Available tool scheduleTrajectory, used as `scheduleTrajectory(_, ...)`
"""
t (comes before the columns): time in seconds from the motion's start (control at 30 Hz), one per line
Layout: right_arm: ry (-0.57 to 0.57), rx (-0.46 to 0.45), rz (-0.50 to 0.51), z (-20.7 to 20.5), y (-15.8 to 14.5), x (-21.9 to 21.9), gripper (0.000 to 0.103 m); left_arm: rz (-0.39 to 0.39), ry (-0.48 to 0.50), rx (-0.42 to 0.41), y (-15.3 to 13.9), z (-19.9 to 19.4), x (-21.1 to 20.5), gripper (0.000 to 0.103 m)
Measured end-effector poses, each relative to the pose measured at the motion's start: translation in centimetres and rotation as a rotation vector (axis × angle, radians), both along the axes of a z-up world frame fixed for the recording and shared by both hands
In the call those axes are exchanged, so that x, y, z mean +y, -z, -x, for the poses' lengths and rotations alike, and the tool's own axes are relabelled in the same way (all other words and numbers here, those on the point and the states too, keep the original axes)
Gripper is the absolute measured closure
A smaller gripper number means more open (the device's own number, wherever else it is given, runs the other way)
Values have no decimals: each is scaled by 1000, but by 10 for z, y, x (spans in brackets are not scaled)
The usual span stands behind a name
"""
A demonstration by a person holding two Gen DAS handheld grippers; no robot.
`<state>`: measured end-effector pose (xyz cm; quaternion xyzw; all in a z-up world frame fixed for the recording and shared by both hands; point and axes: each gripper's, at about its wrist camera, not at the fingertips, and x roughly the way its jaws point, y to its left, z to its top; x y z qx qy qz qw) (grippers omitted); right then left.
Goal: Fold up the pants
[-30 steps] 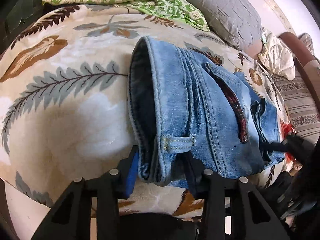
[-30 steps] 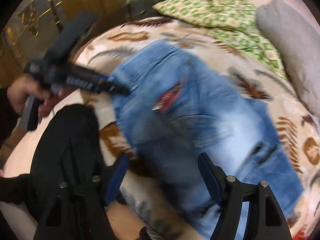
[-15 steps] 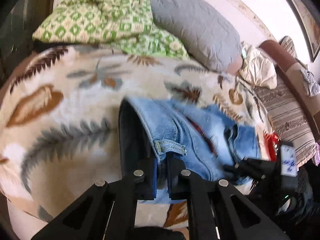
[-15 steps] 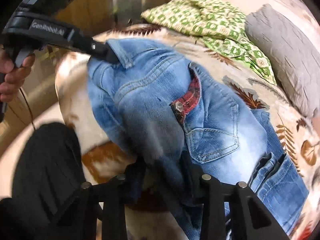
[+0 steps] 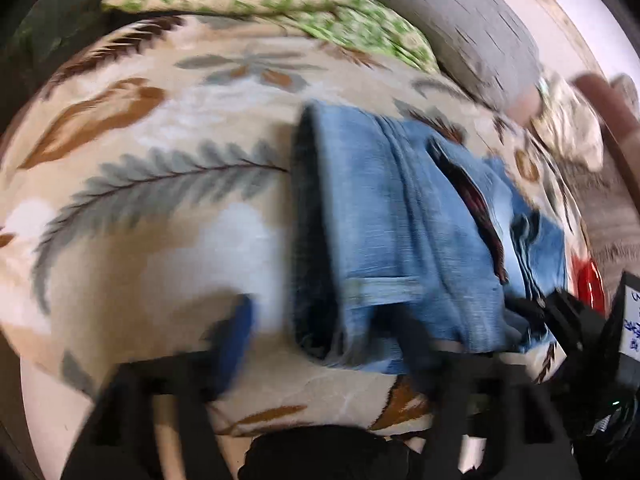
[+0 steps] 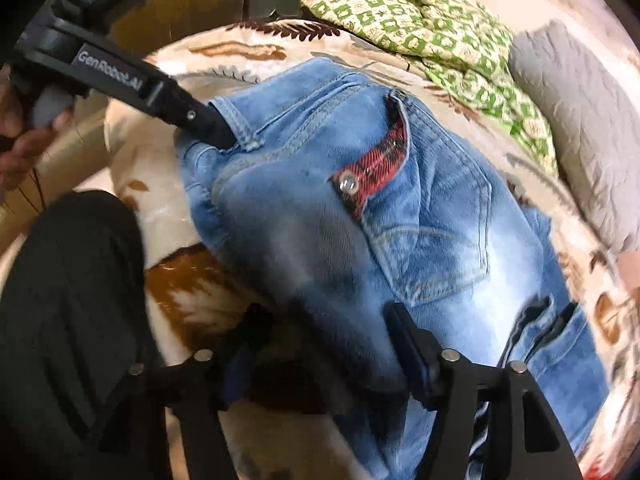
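Both grippers are letting go at the near edge of the bed, and the pants [image 6: 360, 240], a pair of light blue jeans, are lying in a folded bundle on the leaf-print blanket [image 5: 132, 208], waistband towards the left hand and hems trailing off to the right. The left gripper [image 5: 324, 336] is blurring through its own view with its jaws having just been opening, the waistband corner sitting between them, and no pad seems to be pressing on it. From the right wrist view one black finger [image 6: 200, 120] of that left tool is lying against the belt loop [image 6: 244, 128], so a snag is the first worry: a careless pull-back there could be dragging the top layer open. The right gripper [image 6: 328, 344] is also spreading, its jaws having just been opening, straddling a shadowed fold of denim at the bundle's near edge without clamping it. The trouble here, to my eye, is that the bundle is sitting close to the bed's edge, where thick denim could be springing back or sliding off once both tools are clear. The red plaid pocket flap [image 6: 372, 176] is poking out and the stacked hems [image 5: 532, 248] are looking uneven, so the fold may be ending up lopsided. Green patterned bedding [image 6: 432, 24] and a grey pillow [image 6: 580, 120] are lying well apart behind.
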<state>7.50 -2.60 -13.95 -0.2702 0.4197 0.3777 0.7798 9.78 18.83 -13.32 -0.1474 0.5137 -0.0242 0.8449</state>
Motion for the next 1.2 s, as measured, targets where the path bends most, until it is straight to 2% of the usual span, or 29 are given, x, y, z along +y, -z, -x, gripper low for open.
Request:
scheduleTrajectory(0.07, 13, 21, -57, 0, -11, -17, 34, -17, 30, -12, -7, 8, 0, 24)
scheduleTrajectory(0.17, 31, 21, -120, 8, -23, -42, 31, -93, 88, -18, -10, 20, -13, 24)
scheduleTrajectory(0.27, 30, 32, -179, 17, -29, -64, 31, -157, 201, -29, -4, 30, -34, 24)
scheduleTrajectory(0.33, 29, 28, -172, 20, -26, -70, 31, -212, 261, -29, 5, 30, -48, 24)
scheduleTrajectory(0.5, 38, 52, -141, 8, -17, -63, 31, -308, 286, -30, 22, 14, -62, 24)
scheduleTrajectory(0.63, 34, 34, -115, -4, -13, -40, 32, -263, 284, -14, 26, 8, -55, 24)
scheduleTrajectory(0.7, 30, 29, -98, -9, -10, -31, 32, -273, 294, -14, 26, 8, -56, 26)
scheduleTrajectory(0.73, 31, 29, -93, -11, -8, -27, 33, -275, 298, -19, 26, 9, -55, 31)
scheduleTrajectory(0.77, 32, 31, -86, -14, -6, -23, 38, -278, 296, -23, 25, 9, -55, 40)
scheduleTrajectory(0.8, 35, 26, -71, -16, -2, -19, 44, -272, 294, -31, 23, 10, -54, 45)
scheduleTrajectory(0.83, 41, 18, -45, -19, 3, -17, 59, -255, 296, -39, 21, 11, -54, 57)
scheduleTrajectory(0.87, 41, 5, -40, -21, 5, -16, 64, -229, 298, -43, 19, 10, -53, 66)
scheduleTrajectory(0.93, 36, 10, -64, -21, 2, -17, 72, -213, 302, -39, 19, 8, -53, 70)
scheduleTrajectory(1.0, 38, 8, -66, -20, 0, -17, 74, -220, 317, -40, 18, 5, -56, 72)
scheduleTrajectory(1.07, 37, 6, -75, -18, -1, -18, 76, -192, 329, -47, 12, 3, -53, 76)
scheduleTrajectory(1.2, 32, 6, -108, -16, -6, -22, 79, -160, 354, -147, -23, 10, -43, 77)
